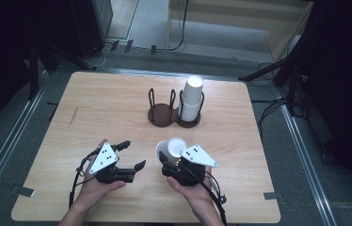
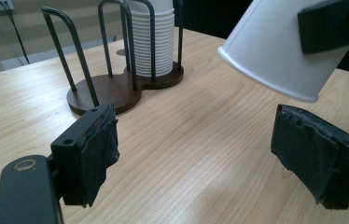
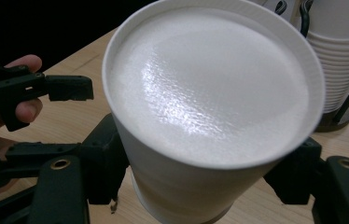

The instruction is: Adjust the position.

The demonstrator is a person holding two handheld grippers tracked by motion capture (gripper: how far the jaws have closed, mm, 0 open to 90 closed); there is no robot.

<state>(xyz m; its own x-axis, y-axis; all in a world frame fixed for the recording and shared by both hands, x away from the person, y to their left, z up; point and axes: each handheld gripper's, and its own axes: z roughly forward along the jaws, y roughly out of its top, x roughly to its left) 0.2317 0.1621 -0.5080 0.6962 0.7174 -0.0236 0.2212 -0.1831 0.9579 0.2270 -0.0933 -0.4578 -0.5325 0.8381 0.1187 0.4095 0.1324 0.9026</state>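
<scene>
Your right gripper (image 1: 172, 162) has its fingers closed on a white paper cup (image 1: 171, 149), one padded finger (image 3: 101, 158) pressed to each side of the cup's wall, so the cup sits squarely between them and is held clear of the worktop (image 1: 108, 113). In the right gripper view its closed base faces the camera, a smooth, slightly glossy disc ringed by a thin raised edge; in the high view its open mouth points away from you, toward the rack. The wall is plain, matte and tapers from a rolled rim to the narrower base. Your left gripper (image 1: 134, 155) lies just beside it, to the cup's left, with its fingers apart and nothing between them; in the left gripper view the cup's rim hangs above and beyond the right-hand finger (image 2: 315, 156), not touching it. Those fingers are black blocks wrapped in dark, wrinkled tape. Further out on the worktop stands a dark brown wooden cup rack (image 1: 173, 114) with two round bases joined together and thin black wire loops rising from each. The right-hand bay holds a tall stack of white cups (image 1: 191, 100), base up, their rolled rims forming close ridges; the left-hand bay is unfilled. The worktop is pale wood with a fine straight grain and rounded corners.
</scene>
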